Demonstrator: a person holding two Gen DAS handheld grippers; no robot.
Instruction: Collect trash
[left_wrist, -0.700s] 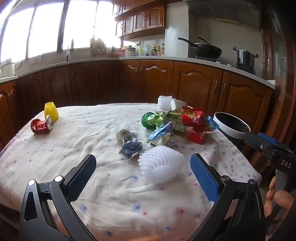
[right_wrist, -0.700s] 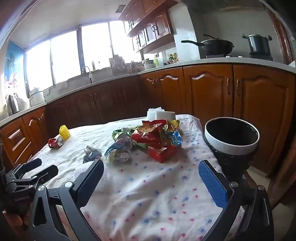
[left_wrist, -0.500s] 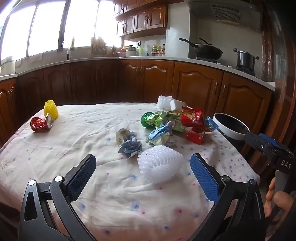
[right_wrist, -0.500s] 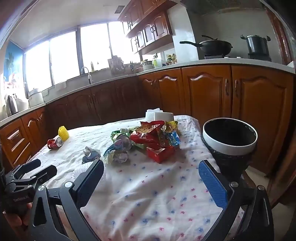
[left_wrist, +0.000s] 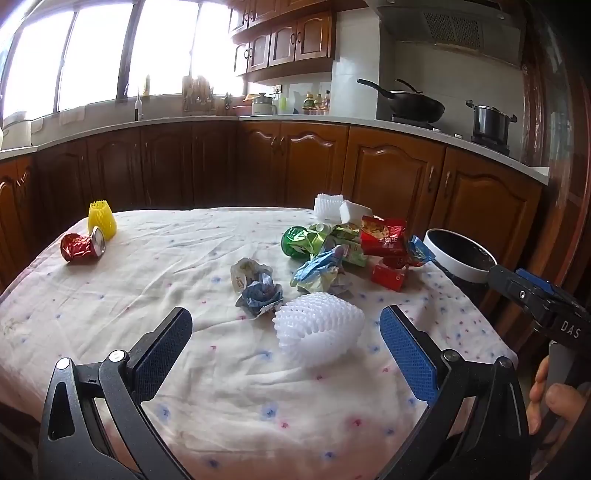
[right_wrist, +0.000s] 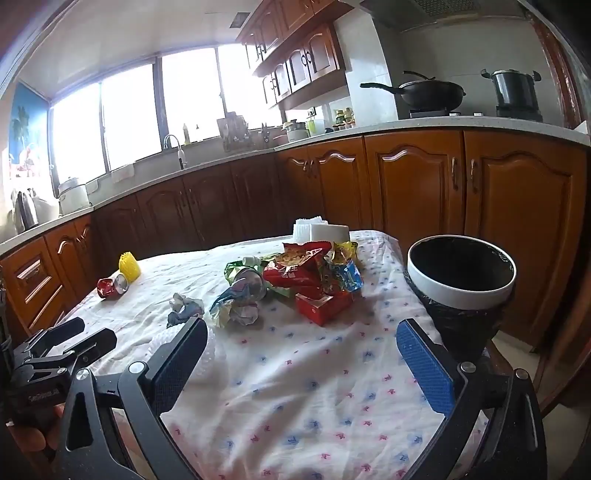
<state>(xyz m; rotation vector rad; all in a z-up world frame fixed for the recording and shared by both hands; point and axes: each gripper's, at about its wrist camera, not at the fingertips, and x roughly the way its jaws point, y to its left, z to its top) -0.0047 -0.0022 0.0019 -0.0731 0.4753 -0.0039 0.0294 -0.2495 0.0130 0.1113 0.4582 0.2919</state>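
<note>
Trash lies on a table with a flowered cloth (left_wrist: 184, 266). A white foam fruit net (left_wrist: 318, 327) lies just ahead of my open, empty left gripper (left_wrist: 284, 343). Behind it are a crumpled blue-grey wrapper (left_wrist: 258, 293), a green can (left_wrist: 295, 240), a red snack bag (left_wrist: 384, 236) and a red box (left_wrist: 388, 276). A crushed red can (left_wrist: 82, 246) and a yellow net (left_wrist: 101, 218) lie far left. My right gripper (right_wrist: 303, 354) is open and empty over the table's near right part. The white-rimmed bin (right_wrist: 461, 275) with a black liner stands beside the table's right edge.
Wooden kitchen cabinets (right_wrist: 413, 184) run behind the table. A wok (left_wrist: 406, 103) and a pot (left_wrist: 489, 120) sit on the stove. White foam pieces (left_wrist: 336, 206) lie at the table's far edge. The right gripper also shows in the left wrist view (left_wrist: 543, 306).
Both views have shifted only slightly. The left gripper has eased a little toward the white foam net. Both grippers stay open.
</note>
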